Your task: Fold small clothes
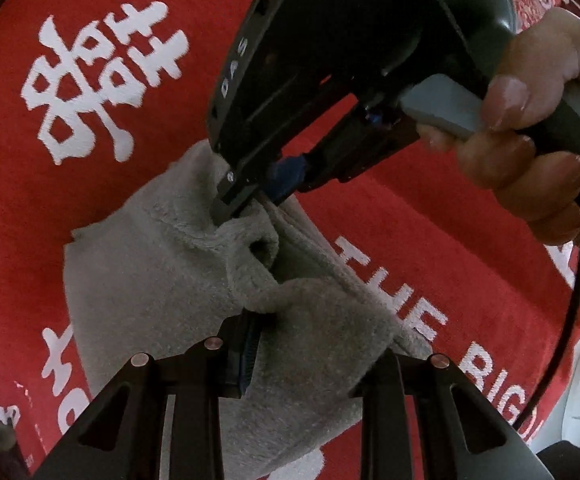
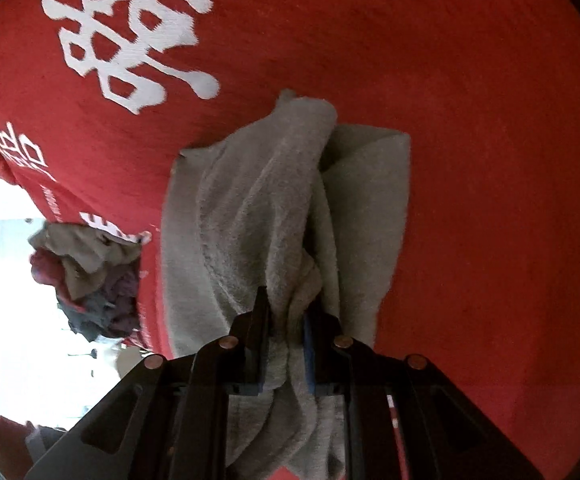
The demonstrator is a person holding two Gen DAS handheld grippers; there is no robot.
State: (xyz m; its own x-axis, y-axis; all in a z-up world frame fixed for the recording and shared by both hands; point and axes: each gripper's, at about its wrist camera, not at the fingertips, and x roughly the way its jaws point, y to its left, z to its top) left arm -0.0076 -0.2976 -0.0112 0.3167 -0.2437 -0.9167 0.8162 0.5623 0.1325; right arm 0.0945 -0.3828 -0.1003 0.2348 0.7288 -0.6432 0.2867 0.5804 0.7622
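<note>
We saw a small grey fleecy cloth (image 1: 157,280) bunched over a red cover (image 1: 89,208) with white lettering, spread on the worktop. In the left wrist view, the left tool (image 1: 273,320) at six o'clock pinched a fold of the cloth's near edge, and the right tool (image 1: 245,200), held by a hand (image 1: 530,152) coming in from two o'clock, pinched the far edge near the centre. In the right wrist view, gathered cloth (image 2: 257,208) was squeezed between the right tool's (image 2: 287,332) two fingers at six o'clock. A heap of other clothes (image 2: 89,280) waited at nine o'clock. We judged the fold barely begun: the cloth lay creased and doubled unevenly, nothing yet squared or flattened.
</note>
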